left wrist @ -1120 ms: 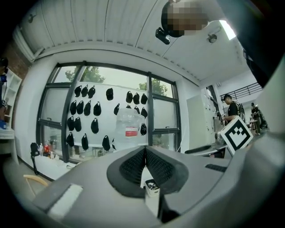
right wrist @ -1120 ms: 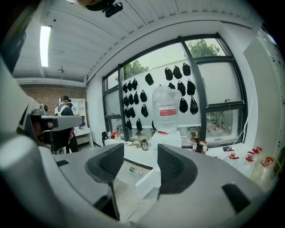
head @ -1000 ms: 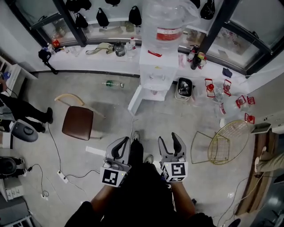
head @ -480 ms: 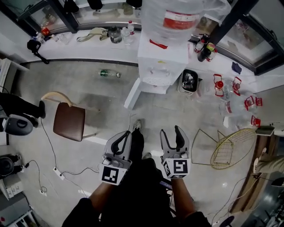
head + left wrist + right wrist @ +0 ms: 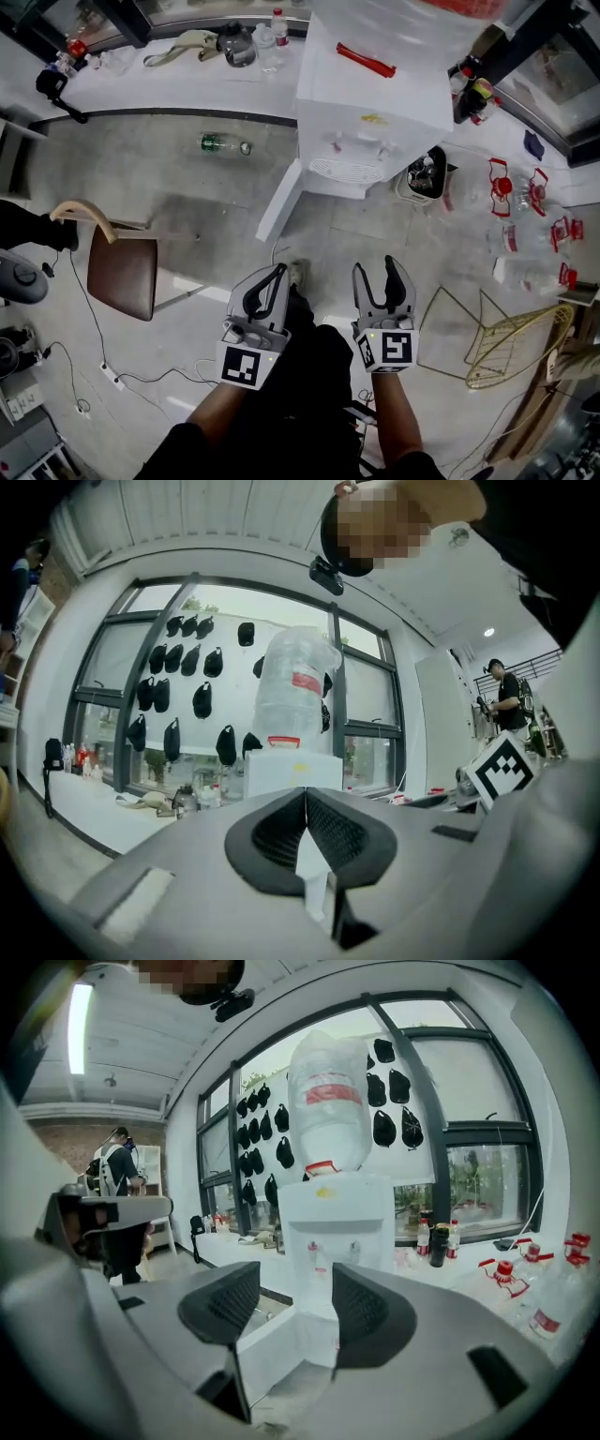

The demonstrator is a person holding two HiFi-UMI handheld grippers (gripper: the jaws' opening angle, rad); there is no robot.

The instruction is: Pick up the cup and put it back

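Note:
No cup shows in any view. A white water dispenser (image 5: 375, 122) with a big clear bottle on top stands ahead of me, also seen in the left gripper view (image 5: 291, 766) and the right gripper view (image 5: 333, 1213). My left gripper (image 5: 275, 274) is held at waist height, pointed at the dispenser, its pads meeting at the tips (image 5: 306, 791) with nothing in them. Beside it my right gripper (image 5: 378, 267) stands open, and only the dispenser's front shows through the gap between its pads (image 5: 295, 1279).
A chair with a brown seat (image 5: 122, 272) is on the left. A green bottle (image 5: 223, 143) lies on the floor. A black bin (image 5: 427, 178), red-capped water jugs (image 5: 525, 192) and a yellow wire chair (image 5: 511, 342) sit right. Cables (image 5: 103, 370) trail at lower left.
The dispenser and window ledge have slid up and grown in the head view, so I have come closer to them. Both grippers keep their pose and jaw state.

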